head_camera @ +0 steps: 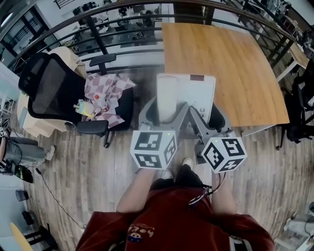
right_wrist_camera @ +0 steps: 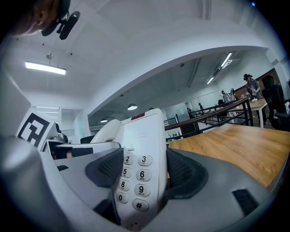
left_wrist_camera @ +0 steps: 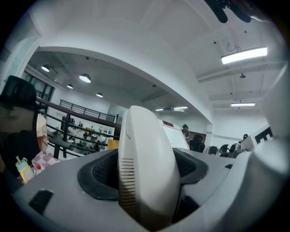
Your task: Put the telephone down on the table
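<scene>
I hold a white telephone (head_camera: pixel 196 90) in the air at the near edge of the wooden table (head_camera: pixel 221 59), in front of the person's knees. Its handset (head_camera: pixel 167 98) lies in the cradle on the left side. In the head view my left gripper (head_camera: pixel 164 113) is shut on the handset end. The handset (left_wrist_camera: pixel 146 167) fills the left gripper view, clamped between the dark pads (left_wrist_camera: pixel 102 174). My right gripper (head_camera: pixel 207 117) is shut on the keypad side. The number keys (right_wrist_camera: pixel 136 179) stand between its pads (right_wrist_camera: pixel 183 174), and the table (right_wrist_camera: pixel 240 149) lies to the right.
A black office chair (head_camera: pixel 54 88) with a checked cloth (head_camera: pixel 105 95) and a bottle (head_camera: pixel 84 109) stands on the wooden floor to the left. A dark railing (head_camera: pixel 122 14) curves behind the table. Another dark chair (head_camera: pixel 299 112) is at the right edge.
</scene>
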Available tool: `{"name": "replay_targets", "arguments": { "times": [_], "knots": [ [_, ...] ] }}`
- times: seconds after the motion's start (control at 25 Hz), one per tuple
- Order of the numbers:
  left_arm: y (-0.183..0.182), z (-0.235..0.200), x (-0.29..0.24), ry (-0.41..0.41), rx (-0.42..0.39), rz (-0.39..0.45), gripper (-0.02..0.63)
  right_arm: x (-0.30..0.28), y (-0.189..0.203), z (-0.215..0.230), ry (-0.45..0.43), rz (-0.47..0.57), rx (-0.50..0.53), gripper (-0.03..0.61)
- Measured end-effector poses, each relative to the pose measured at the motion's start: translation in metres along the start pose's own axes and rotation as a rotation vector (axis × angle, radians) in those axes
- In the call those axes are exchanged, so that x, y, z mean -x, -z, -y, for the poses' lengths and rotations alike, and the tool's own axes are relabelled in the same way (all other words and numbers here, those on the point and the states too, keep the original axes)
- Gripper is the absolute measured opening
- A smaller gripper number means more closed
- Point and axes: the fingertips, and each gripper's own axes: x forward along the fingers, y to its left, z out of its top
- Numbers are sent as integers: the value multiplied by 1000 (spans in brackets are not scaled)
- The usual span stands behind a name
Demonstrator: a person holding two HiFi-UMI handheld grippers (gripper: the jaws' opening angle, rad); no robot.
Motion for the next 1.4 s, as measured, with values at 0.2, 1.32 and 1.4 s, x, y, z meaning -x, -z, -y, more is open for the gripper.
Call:
{"name": "replay_targets", "arguments": {
  "times": [0.2, 1.32, 1.4],
  "knots": [
    [11, -5, -18, -10, 15, -24, 377, -12, 9, 15, 0, -25, -11, 287],
    [138, -78, -115, -121, 169, -293, 377, -103, 137, 93, 1, -307, -142, 286],
    [148, -84, -123, -124, 181, -310, 377, -111, 146, 99, 4, -326, -148, 287]
  ]
}}
